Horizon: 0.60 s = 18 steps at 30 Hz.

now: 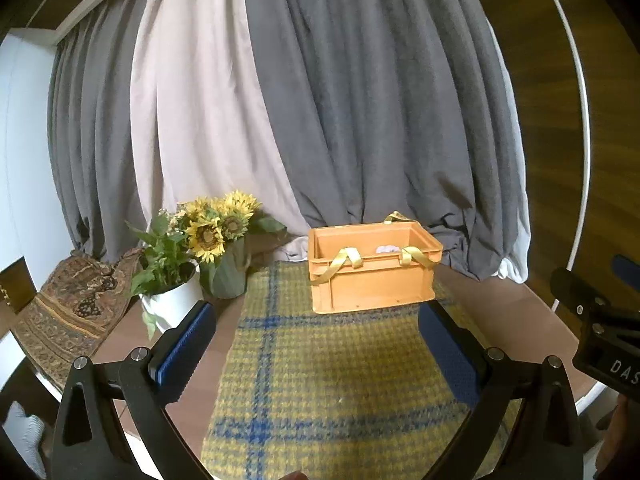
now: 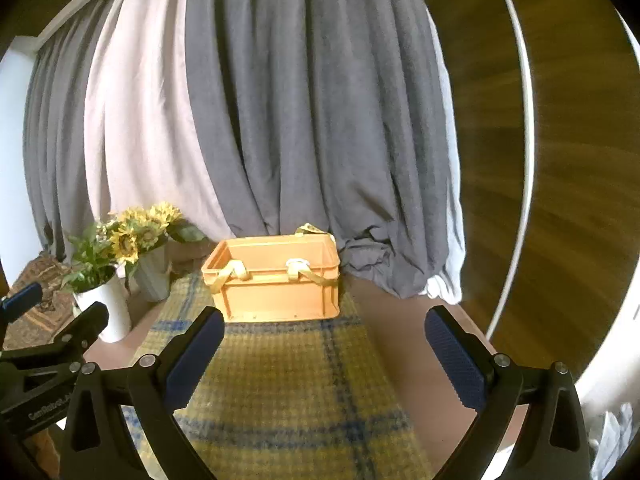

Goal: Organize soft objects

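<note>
grey and pale curtains (image 1: 320, 100) hang behind a round table (image 1: 500, 308) with a yellow-and-blue plaid mat (image 1: 320, 380) down its middle. landmark: orange crate (image 1: 372, 276), on the far end of the mat, just in front of the curtains. yellow ribbon (image 1: 340, 262) loops over the crate's near rim. one pale soft object (image 1: 387, 249) is partly visible inside the crate, against the far wall; cannot identify it. sunflowers (image 1: 216, 228) and a white pot (image 1: 176, 300) stand left of the crate.

left gripper (image 1: 316, 348): jaws spread wide, nothing between them, well short of the crate, over the mat. right gripper (image 2: 324, 356): same, spread and empty, also short of the crate.

no loose soft item visible on the mat, so the sorting looks near done, or the remaining items lie out of view.

risks, judged:
- a finger could snag a ribbon loop and drag or tip the light crate.
- a reach left of the crate could knock the pot or flowers.
- both grippers aimed at the crate could collide.
</note>
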Each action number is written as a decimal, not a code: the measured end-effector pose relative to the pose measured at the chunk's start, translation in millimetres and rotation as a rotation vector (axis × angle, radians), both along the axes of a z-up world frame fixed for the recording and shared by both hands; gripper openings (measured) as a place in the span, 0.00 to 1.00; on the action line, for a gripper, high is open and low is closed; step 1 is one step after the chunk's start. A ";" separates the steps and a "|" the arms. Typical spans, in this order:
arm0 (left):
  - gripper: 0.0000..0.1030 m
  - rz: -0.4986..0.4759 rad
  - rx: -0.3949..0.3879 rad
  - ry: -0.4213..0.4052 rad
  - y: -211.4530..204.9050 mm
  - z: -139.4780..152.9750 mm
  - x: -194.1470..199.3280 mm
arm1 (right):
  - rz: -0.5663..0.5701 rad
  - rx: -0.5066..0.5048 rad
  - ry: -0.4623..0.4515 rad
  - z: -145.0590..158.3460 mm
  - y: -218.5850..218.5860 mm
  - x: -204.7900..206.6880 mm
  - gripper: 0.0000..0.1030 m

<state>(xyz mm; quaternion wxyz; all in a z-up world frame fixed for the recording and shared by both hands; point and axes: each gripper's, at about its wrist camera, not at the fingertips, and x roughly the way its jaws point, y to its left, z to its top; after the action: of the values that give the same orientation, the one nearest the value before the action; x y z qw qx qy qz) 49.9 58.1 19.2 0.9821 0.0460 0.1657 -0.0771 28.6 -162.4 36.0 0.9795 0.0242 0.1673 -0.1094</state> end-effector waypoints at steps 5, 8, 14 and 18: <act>1.00 -0.003 -0.004 -0.014 1.5 1.7 -25.1 | 0.000 0.002 0.001 -1.0 2.1 -27.3 0.99; 1.00 -0.005 -0.006 -0.021 1.1 2.7 -35.9 | 0.000 0.003 -0.003 -0.5 2.4 -38.7 0.99; 1.00 -0.003 -0.008 -0.038 -1.4 5.4 -53.5 | 0.005 0.015 -0.011 0.3 -2.0 -55.6 0.99; 1.00 -0.004 -0.008 -0.045 -4.4 6.9 -60.8 | 0.003 0.018 -0.016 0.8 -4.8 -62.8 0.99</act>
<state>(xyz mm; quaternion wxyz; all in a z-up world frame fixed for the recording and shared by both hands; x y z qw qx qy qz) -11.0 53.6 26.1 0.9855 0.0442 0.1434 -0.0788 -34.2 -167.2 36.9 0.9807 0.0335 0.1603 -0.1063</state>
